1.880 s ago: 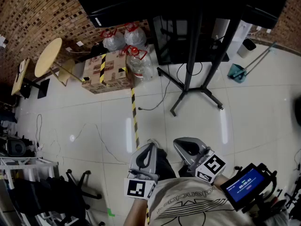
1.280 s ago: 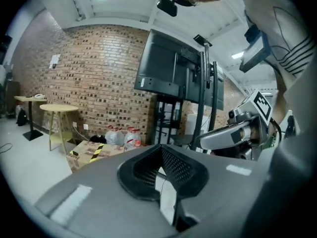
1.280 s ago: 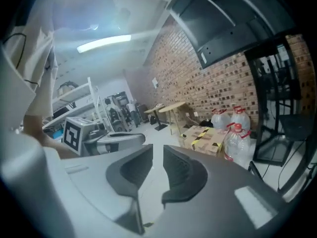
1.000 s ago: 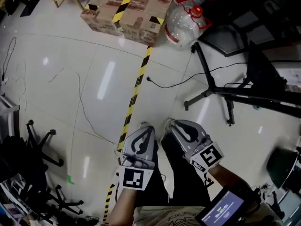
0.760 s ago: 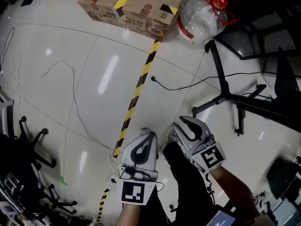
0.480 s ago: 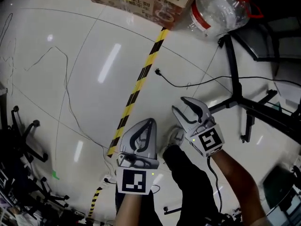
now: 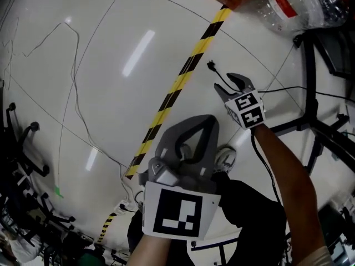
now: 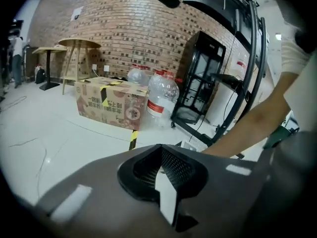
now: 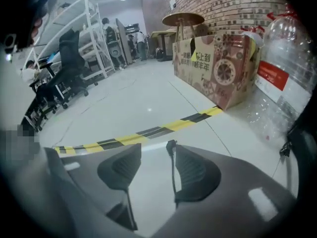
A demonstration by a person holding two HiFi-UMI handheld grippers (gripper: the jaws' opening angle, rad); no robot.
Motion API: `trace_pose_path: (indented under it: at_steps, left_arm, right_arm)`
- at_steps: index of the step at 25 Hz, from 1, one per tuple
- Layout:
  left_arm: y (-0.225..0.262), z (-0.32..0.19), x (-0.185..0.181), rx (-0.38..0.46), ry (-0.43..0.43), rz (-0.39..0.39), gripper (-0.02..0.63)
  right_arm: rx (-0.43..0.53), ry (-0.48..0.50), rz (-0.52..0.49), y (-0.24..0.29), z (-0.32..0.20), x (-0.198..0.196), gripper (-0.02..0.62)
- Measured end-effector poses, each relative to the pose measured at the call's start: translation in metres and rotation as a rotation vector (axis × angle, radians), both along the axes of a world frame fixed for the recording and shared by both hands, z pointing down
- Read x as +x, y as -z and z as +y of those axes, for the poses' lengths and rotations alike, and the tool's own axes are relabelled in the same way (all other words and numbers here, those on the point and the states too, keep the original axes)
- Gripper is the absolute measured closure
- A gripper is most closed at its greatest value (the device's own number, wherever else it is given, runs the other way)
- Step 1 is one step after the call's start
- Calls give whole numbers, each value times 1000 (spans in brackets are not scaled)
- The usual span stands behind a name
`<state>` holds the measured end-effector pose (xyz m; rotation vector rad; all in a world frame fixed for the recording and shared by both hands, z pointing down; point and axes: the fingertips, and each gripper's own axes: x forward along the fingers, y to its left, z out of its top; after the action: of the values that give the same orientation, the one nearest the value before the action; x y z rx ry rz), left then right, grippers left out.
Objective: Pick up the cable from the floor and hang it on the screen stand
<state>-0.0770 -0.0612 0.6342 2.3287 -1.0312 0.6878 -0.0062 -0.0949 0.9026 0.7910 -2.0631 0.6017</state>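
Observation:
A thin black cable (image 7: 260, 88) lies on the white floor, and its plug end (image 7: 211, 66) sits beside the yellow-black tape. My right gripper (image 7: 229, 82) reaches down to that end. Its jaws have just been opening. In the right gripper view the plug (image 9: 171, 145) and a stretch of cable lie between the spread pads (image 9: 195, 175), close to the right one and not pressed. My left gripper (image 7: 186, 143) hangs nearer me, shut and empty, its pads (image 8: 161, 175) meeting. The screen stand's black legs (image 7: 308, 65) stand at the right.
Yellow-black floor tape (image 7: 183, 76) runs diagonally. A large water bottle (image 7: 299, 4) and a cardboard box (image 9: 218, 68) stand at the far side. A thin wire (image 7: 72, 87) trails across the floor at left, near chair bases (image 7: 22, 165). My shoe (image 7: 224, 157) is below the left gripper.
Both grippers have sunk toward the floor. The right one has reached forward to the cable's plug end and spread its jaws. The left stays shut.

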Motion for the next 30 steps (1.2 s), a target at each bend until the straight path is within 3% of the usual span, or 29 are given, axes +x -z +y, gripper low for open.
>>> trace_pose_path:
  at_steps: [4,8,13,14,15,16,17,19,22,25,27,30]
  left_arm:
    - [-21,-18,-34,15,46,-61,586]
    - [-54,-44,-55,-8,127,-90,586]
    - [-98,-57,-55,-107,36,-222,586]
    - [-106,-57,-54,-117,20,-247,584]
    - [-112,-58,-52,-125,0,-270,584]
    - [-116,-57,-48,-131,-25,-289,536]
    - [-118,-56,-44,-135,-51,-303,482]
    - [-116,-55,-41,-127,-68,-315,488]
    - [-110,-57,-45,-110,-15,-322,488]
    - [-100,-53,-40,-70,32,-306,511]
    - [-88,-42,-30,-30,29,-293,586]
    - [-57,-20,-9,36,12,-254,586]
  right_arm:
    - [-5,57,65,-38,-12,-15,353]
    - [12,28,108,-64,-21,-16,366]
    - [14,20,134,-90,-33,-17,377]
    - [14,6,142,-93,-37,-15,404]
    - [16,2,153,-96,-38,-14,484]
    - [15,10,162,-99,-38,-13,519]
    - [6,23,161,-101,-35,-13,525]
    - [-26,15,102,-97,-30,-16,535]
    - [2,-60,-75,-54,-37,-15,537]
    - [66,-74,-227,31,-29,-10,538]
    - [106,-78,-295,100,-16,-3,538]
    - [137,-139,-358,194,6,20,538]
